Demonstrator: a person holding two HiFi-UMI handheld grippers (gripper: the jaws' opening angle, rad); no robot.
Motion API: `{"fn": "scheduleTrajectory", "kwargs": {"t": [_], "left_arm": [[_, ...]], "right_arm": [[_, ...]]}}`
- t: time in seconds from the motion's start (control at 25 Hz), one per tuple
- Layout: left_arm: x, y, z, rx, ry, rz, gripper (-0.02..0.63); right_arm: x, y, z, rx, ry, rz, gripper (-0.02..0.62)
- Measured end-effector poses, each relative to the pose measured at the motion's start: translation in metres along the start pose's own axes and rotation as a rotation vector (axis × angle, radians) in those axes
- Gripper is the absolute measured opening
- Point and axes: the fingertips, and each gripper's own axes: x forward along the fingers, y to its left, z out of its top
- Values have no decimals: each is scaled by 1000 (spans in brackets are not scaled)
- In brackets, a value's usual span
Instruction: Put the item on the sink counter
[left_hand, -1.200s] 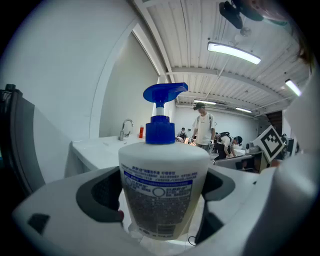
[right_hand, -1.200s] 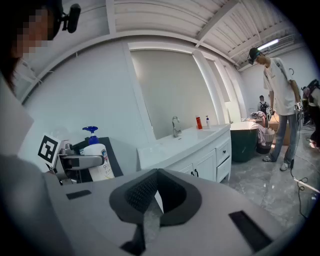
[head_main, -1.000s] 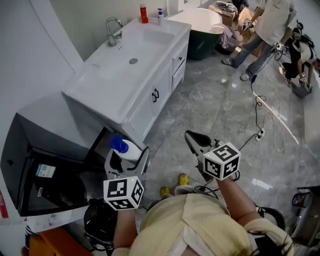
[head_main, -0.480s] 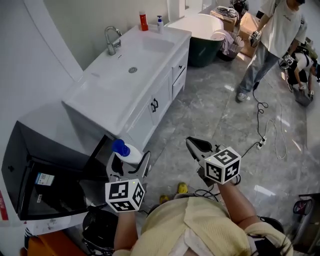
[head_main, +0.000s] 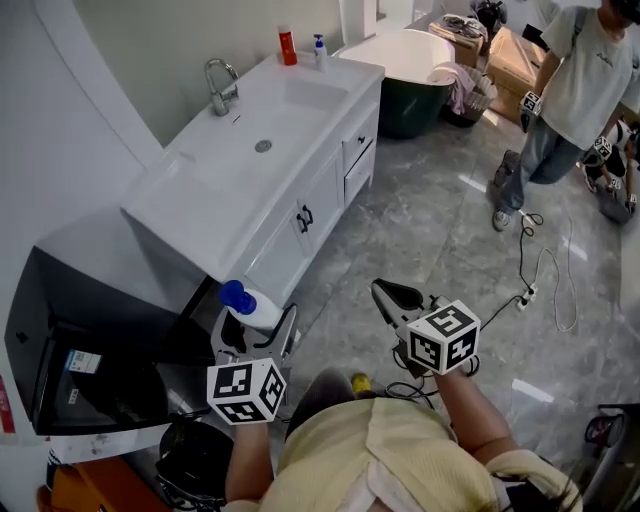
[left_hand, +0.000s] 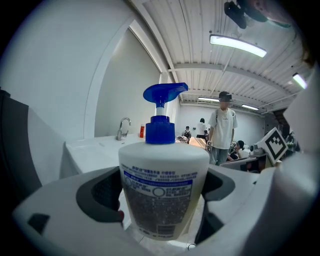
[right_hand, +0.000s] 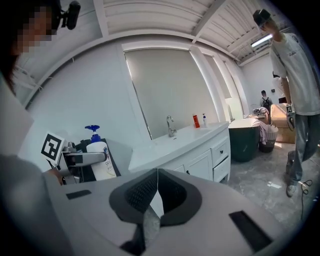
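Two grippers in my feed. My left gripper (head_main: 255, 320) sits at about 7 o'clock in the head view, jaws clamped on both sides of one white pump bottle (head_main: 262, 305). The left gripper view confirms it: the bottle (left_hand: 162, 190) stands upright between the pads, its blue pump head (left_hand: 164, 92) on top and its printed label facing the camera. The bottle is not on the sink counter (head_main: 200, 200); it is held just off the counter's near corner, in front of a dark cabinet (head_main: 60, 340).

My right gripper (head_main: 392, 298) is at 5 o'clock, jaws pressed together with nothing between them (right_hand: 157, 187).

The counter runs toward 11 o'clock. It carries one faucet (head_main: 220, 85), one drain (head_main: 263, 146) and two small bottles at the far end, one red (head_main: 288, 45), one white with a blue top (head_main: 320, 42).

One bathtub (head_main: 410, 60) is at 1 o'clock. One person (head_main: 580, 90) stands at 2 o'clock, and a cable (head_main: 545, 270) lies on the floor at 3 o'clock.
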Motion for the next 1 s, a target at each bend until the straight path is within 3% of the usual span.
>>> {"fn": "scheduleTrajectory", "kwargs": {"t": [0.44, 1.0], "left_arm": [[44, -3, 13, -2, -4, -6, 480], [125, 28, 48, 20, 2, -51, 480]], "right_arm": [[27, -22, 10, 24, 13, 30, 26], [98, -56, 57, 7, 30, 15, 26]]}}
